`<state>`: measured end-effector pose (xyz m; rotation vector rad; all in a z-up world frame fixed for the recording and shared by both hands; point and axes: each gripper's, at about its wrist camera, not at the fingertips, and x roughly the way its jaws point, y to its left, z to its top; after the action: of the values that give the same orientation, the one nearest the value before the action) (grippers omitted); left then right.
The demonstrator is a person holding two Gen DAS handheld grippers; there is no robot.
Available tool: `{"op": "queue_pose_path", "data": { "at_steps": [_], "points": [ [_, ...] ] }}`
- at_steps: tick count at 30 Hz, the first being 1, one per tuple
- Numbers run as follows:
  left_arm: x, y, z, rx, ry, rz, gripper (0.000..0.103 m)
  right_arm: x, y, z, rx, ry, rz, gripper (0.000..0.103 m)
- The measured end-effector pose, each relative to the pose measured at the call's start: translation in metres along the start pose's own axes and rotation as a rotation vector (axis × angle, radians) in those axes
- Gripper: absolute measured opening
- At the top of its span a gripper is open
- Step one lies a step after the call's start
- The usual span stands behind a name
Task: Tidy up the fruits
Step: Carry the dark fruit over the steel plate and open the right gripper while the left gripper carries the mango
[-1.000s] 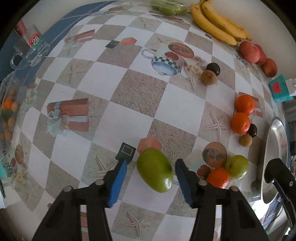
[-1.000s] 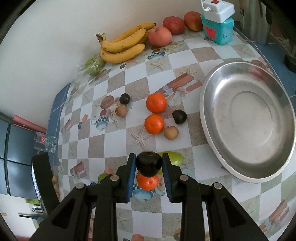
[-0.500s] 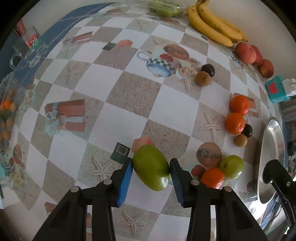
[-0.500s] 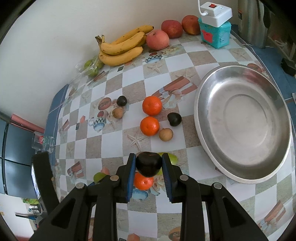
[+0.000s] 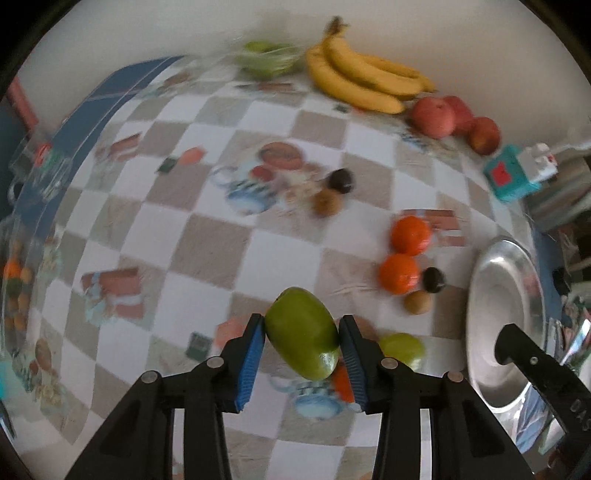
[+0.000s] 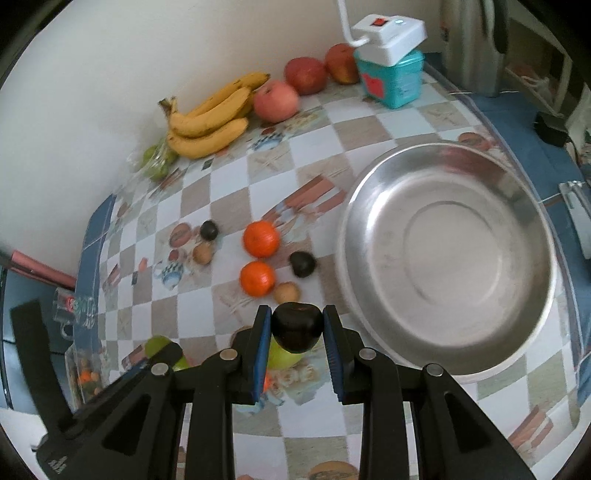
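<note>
Left jaws: the left gripper [image 5: 302,363] is clamped on a green mango [image 5: 302,334], lifted clear of the bench [image 5: 207,251].
Right jaws: the right gripper [image 6: 297,352] is closed on a dark round fruit [image 6: 296,330], held above the cloth near the steel bowl [image 6: 447,365].
Bench: checked cloth with two oranges [image 6: 258,258], bananas [image 6: 208,123] and apples [image 6: 295,86] by the pale wall.
Left view only: a glass mug [image 5: 44,171] at the far blue edge, blurred.
Right view only: a white switch box [image 6: 388,35] atop a teal tub.

Green mango [image 5: 303,334] — dark plum [image 6: 296,326] — both aloft
</note>
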<state>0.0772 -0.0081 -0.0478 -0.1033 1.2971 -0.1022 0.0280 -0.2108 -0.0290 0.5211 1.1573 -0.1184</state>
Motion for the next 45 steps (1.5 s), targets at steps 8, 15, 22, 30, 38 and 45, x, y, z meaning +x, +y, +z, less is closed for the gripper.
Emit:
{"op": "queue_pose_path", "data": {
  "at_steps": [8, 15, 22, 30, 38, 45],
  "points": [
    [0.003, -0.071, 0.001, 0.143, 0.004, -0.048, 0.044, -0.009, -0.054, 0.013, 0.13, -0.022, -0.05, 0.029],
    [0.009, -0.136, -0.003, 0.276, 0.005, -0.102, 0.044, -0.018, -0.109, 0.022, 0.254, -0.048, -0.117, 0.029],
    [0.025, -0.181, -0.006, 0.373, -0.012, -0.125, 0.044, -0.02, -0.151, 0.027, 0.346, -0.06, -0.16, 0.029],
    [0.05, -0.199, -0.013, 0.431, -0.008, -0.129, 0.044, -0.008, -0.17, 0.026, 0.392, -0.024, -0.175, 0.029],
    [0.055, -0.202, -0.018, 0.447, -0.003, -0.119, 0.044, 0.004, -0.17, 0.024, 0.381, 0.012, -0.192, 0.029],
    [0.046, -0.201, -0.017, 0.443, -0.011, -0.135, 0.046, -0.002, -0.168, 0.025, 0.383, 0.001, -0.202, 0.044]
  ]
}}
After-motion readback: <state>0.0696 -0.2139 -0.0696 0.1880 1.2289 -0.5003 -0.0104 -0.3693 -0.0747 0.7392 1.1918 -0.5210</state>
